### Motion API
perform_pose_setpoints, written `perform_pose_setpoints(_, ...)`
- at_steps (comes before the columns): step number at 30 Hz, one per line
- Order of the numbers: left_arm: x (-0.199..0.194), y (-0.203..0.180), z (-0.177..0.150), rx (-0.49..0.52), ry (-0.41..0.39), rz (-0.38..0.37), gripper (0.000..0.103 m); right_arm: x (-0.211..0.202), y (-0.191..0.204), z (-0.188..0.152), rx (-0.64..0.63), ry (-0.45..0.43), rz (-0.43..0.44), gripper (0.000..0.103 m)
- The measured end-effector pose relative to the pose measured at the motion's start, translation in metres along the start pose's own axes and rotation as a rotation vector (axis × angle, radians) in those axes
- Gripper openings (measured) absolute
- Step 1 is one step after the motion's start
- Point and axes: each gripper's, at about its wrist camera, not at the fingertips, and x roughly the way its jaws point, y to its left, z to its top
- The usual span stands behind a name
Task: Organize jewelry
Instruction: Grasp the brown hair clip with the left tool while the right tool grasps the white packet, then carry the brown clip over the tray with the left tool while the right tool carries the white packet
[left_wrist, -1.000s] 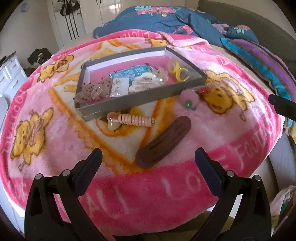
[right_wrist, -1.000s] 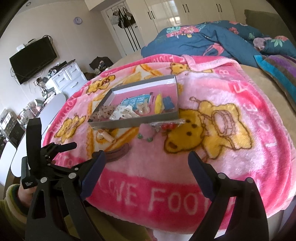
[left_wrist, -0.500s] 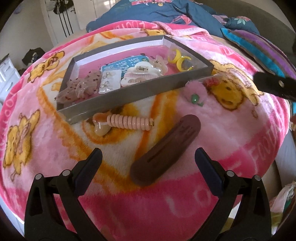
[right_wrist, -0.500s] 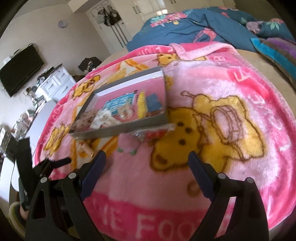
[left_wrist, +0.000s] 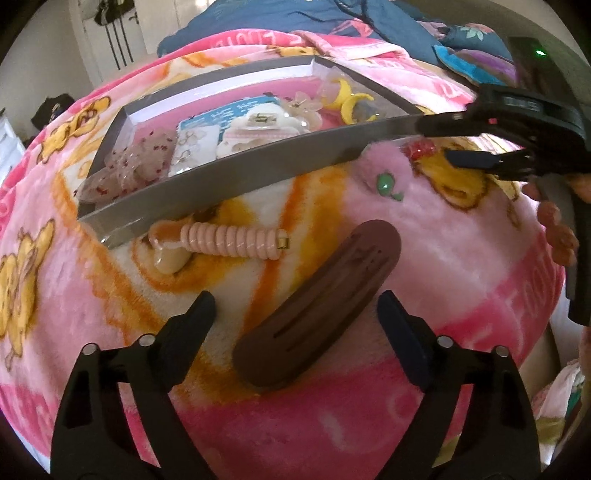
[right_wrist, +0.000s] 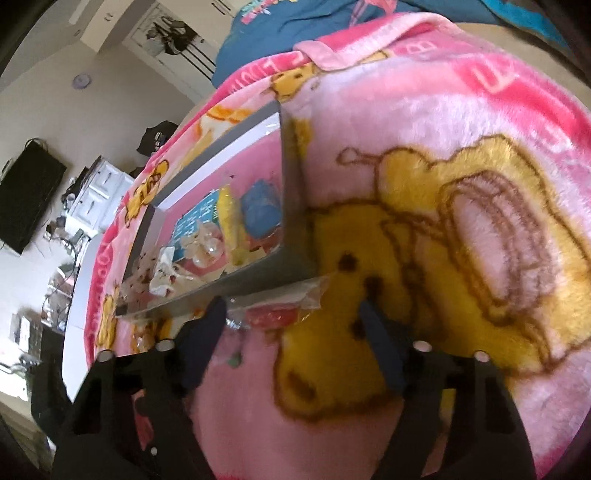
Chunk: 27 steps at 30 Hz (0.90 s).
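Note:
A long brown hair clip (left_wrist: 325, 306) lies on the pink blanket between the fingers of my left gripper (left_wrist: 297, 308); the jaws are closing and the pads stand clear of it. A pink ribbed clip (left_wrist: 232, 242) lies just left, in front of the grey tray (left_wrist: 221, 177) that holds several hair pieces. My right gripper (right_wrist: 291, 314) hangs over a red piece in a clear bag (right_wrist: 273, 314) at the tray's (right_wrist: 295, 221) near corner. Its jaws are closing with the bag between them, untouched. From the left wrist it shows as the right gripper (left_wrist: 448, 140) beside a pink fluffy piece (left_wrist: 384, 173).
The blanket (left_wrist: 110, 332) covers a bed and drops off at the near edge. A blue duvet (left_wrist: 295, 18) and striped bedding (left_wrist: 480, 59) lie behind the tray. A black screen (right_wrist: 26, 206) and white drawers (right_wrist: 99, 192) stand off to the left.
Both grippers have come down nearer the blanket and their jaws have narrowed. The right one rolled and moved left to the tray's corner, over the bagged red piece.

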Motion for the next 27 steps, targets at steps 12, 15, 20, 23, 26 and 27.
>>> perform_pose_setpoints(12, -0.003, -0.011, -0.005, 0.030, 0.000, -0.052, 0.026, -0.025, 0.008, -0.011, -0.009, -0.065, 0.064, 0.019)
perform_pose_setpoints(15, -0.007, -0.017, -0.009, 0.048, -0.001, -0.054, 0.025, -0.043, 0.011, -0.019, -0.049, -0.094, 0.041, 0.018)
perform_pose_setpoints(20, -0.013, -0.014, -0.013, 0.007, -0.004, -0.089, 0.025, -0.071, 0.007, -0.034, -0.093, -0.136, -0.006, 0.015)
perform_pose_setpoints(23, -0.020, -0.010, -0.015, -0.020, -0.010, -0.109, 0.025, -0.088, 0.005, -0.043, -0.124, -0.170, -0.049, 0.014)
perform_pose_setpoints(26, -0.029, -0.007, -0.018, -0.036, -0.023, -0.116, 0.025, -0.100, 0.006, -0.049, -0.147, -0.190, -0.068, 0.014)
perform_pose_setpoints(27, -0.032, -0.006, -0.018, -0.041, -0.026, -0.118, 0.025, -0.104, 0.006, -0.051, -0.150, -0.193, -0.063, 0.013)
